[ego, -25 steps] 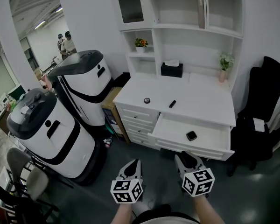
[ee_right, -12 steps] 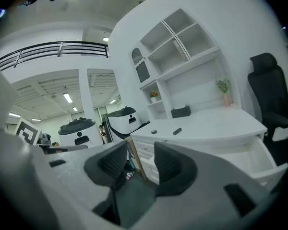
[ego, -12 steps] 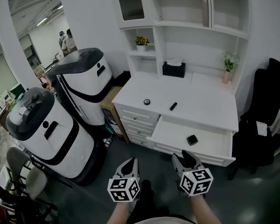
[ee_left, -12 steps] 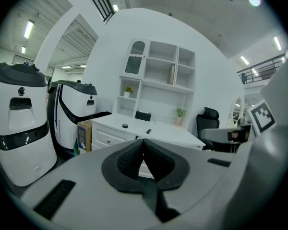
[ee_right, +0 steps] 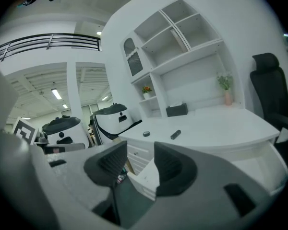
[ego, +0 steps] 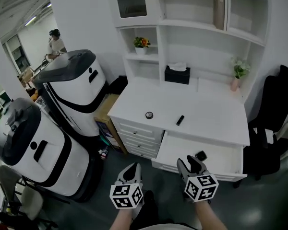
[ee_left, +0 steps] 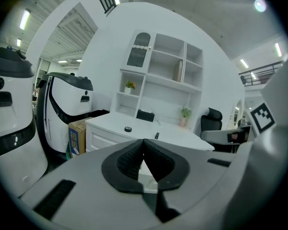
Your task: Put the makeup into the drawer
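The desk (ego: 206, 114) is white, with shelves rising at its back. At the desk's front, on the side nearer to the black chair (ego: 278, 109), one drawer (ego: 180, 150) stands pulled out. A small black case (ego: 200, 155) of makeup lies inside this drawer, close to its front edge. Two more makeup pieces are on top of the desk, near its front. These are a round black jar (ego: 149, 114) and, just beside it toward the chair, a short black tube (ego: 180, 120). At the back of the desk, under the lowest shelf, a black tissue box (ego: 177, 74) stands.

Both grippers are in front of the desk and point toward it. The right gripper (ego: 189, 163) is just before the open drawer, near the case but not touching it. Its jaws have just been opening and they now stand spread, with nothing between them. The left gripper (ego: 133, 169) is before the desk's closed drawers, well apart from the makeup. Its jaws are pressed together at the tips and they pinch nothing.

Two big white machines (ego: 77, 90) stand beside the desk, on the side away from the chair.
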